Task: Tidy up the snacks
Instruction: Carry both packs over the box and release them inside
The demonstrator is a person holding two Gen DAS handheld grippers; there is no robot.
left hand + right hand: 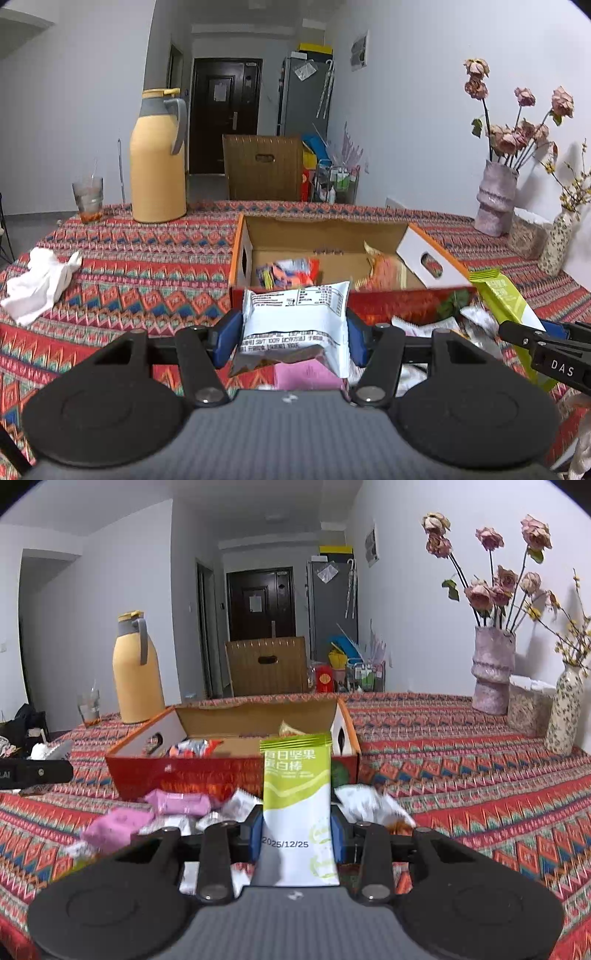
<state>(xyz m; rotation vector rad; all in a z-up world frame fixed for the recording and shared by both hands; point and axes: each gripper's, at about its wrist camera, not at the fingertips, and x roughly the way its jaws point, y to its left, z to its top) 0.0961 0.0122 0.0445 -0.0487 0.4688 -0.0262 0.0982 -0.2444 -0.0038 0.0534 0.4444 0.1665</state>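
Low centre, left wrist view: left gripper [294, 338] clamped on crinkled white foil snack packet [295, 325]. Low centre, right wrist view: right gripper [296, 832] pinching upright, glossy green-and-white bar wrapper [297, 808]. Beyond: pink and white packets [177, 803] on woven zigzag tablecloth [461, 775]. Mid-frame: open red cardboard box [221, 771]. Upper left: smooth yellow jug [136, 679].

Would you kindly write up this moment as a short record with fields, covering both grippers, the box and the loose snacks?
left gripper: shut on white snack packet
right gripper: shut on green and white bar
cardboard box: open on the patterned tablecloth, a few snacks inside
loose snacks: pink packets lying in front of the box
both held snacks: not yet in the box
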